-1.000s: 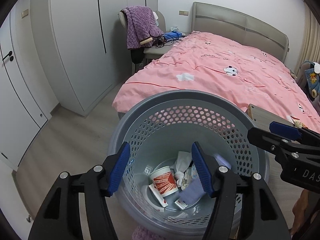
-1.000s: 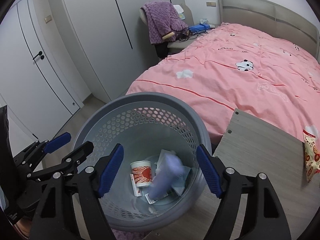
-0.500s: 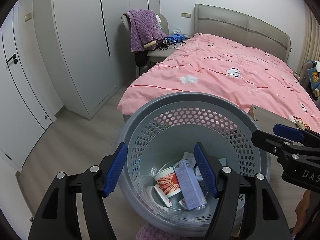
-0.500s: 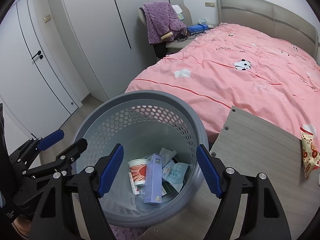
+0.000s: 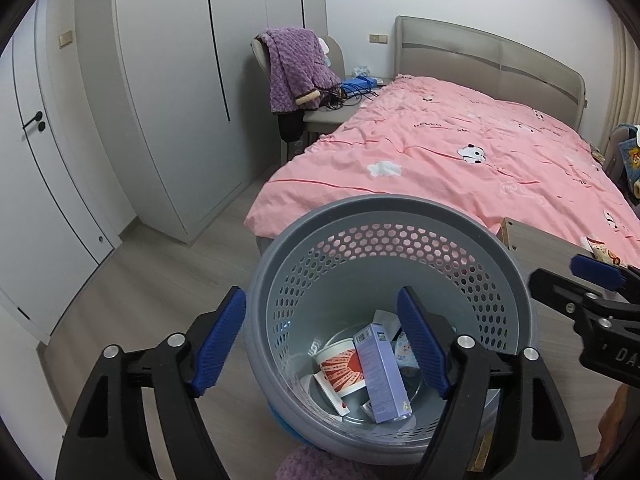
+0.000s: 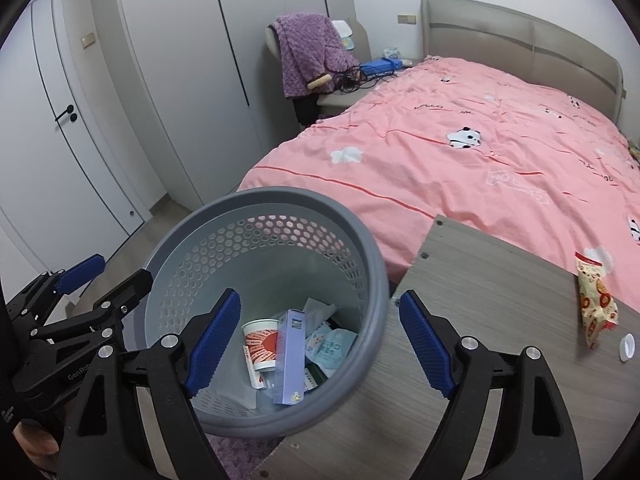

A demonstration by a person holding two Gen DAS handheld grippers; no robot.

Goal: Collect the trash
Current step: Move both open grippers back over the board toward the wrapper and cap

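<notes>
A grey perforated waste basket (image 5: 384,216) (image 6: 360,236) stands on the floor beside the wooden table (image 6: 480,280). Inside lie a lilac box (image 5: 382,372) (image 6: 290,356), a red-and-white paper cup (image 5: 340,372) (image 6: 262,344) and wrappers. My left gripper (image 5: 320,344) is open and empty above the basket. My right gripper (image 6: 320,340) is open and empty over the basket's right rim. A snack packet (image 6: 596,304) and a white cap (image 6: 626,347) lie on the table at the right.
A bed with a pink cover (image 5: 460,152) lies behind the basket. A chair with a purple blanket (image 5: 296,68) stands by the white wardrobe (image 5: 180,80). A door (image 6: 60,120) is at the left. Purple fabric (image 6: 236,452) lies at the basket's foot.
The lilac box dropped from the right gripper into the basket and came to rest on the trash. Both grippers pulled back slightly and stayed open.
</notes>
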